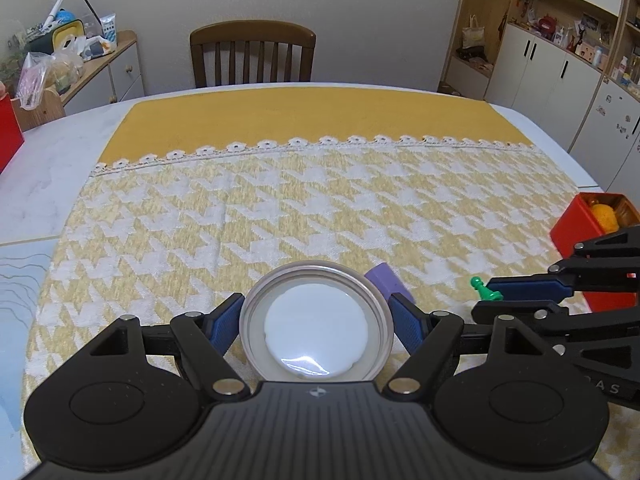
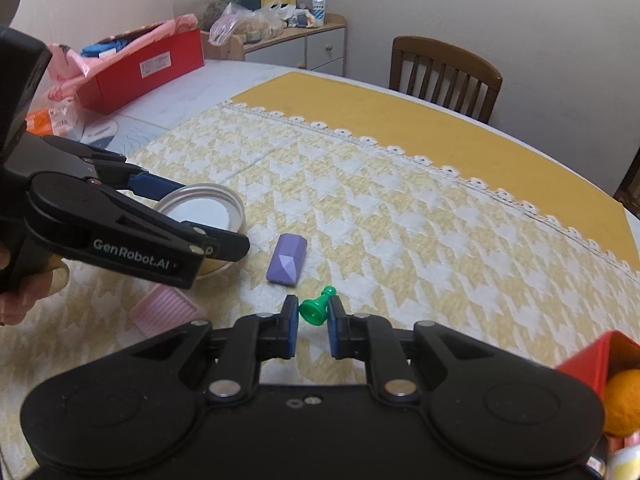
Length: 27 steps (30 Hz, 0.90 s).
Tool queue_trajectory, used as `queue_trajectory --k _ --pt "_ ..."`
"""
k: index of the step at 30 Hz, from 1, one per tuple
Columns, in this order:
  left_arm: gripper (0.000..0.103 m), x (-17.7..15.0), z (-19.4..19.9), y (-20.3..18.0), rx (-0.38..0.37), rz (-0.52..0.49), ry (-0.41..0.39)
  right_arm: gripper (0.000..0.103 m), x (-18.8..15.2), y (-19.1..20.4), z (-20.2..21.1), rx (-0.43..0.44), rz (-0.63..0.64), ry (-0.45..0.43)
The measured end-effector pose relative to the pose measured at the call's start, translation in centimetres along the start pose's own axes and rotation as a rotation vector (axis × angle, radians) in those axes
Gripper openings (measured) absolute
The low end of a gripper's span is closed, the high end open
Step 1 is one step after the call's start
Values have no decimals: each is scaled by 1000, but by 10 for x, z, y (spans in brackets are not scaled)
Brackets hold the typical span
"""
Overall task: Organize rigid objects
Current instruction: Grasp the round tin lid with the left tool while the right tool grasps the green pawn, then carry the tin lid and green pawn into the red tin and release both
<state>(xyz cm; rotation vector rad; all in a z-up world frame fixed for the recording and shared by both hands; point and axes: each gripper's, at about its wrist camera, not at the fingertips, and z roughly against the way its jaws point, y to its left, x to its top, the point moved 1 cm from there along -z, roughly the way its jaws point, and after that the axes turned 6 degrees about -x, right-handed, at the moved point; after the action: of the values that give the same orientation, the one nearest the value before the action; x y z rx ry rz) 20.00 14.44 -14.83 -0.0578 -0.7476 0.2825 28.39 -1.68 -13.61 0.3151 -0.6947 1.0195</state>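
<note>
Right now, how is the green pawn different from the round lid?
The green pawn is tiny and narrow; the round lid is wide and flat. The pawn is solid green; the lid is silvery-rimmed with a white middle. The right gripper pinches the pawn; the left gripper holds the lid. Both are hard.

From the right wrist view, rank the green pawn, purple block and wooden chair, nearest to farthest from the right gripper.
1. Green pawn, clamped in the right gripper.
2. Purple block, just beyond, slightly left.
3. Wooden chair, past the table's far edge.

Wooden chair (image 1: 253,53) against plain wall (image 1: 360,8), cabinets (image 1: 560,64) beside.
</note>
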Motion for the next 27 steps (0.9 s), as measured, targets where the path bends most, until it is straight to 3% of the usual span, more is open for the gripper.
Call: queue_trajectory --k 13,27 --pt "78 10 46 -44 -32 -23 -30 13 -5 -17 68 -18 -62 -59" --pt "78 24 69 -123 -141 -64 -42 13 -25 -52 124 -48 -95 -99"
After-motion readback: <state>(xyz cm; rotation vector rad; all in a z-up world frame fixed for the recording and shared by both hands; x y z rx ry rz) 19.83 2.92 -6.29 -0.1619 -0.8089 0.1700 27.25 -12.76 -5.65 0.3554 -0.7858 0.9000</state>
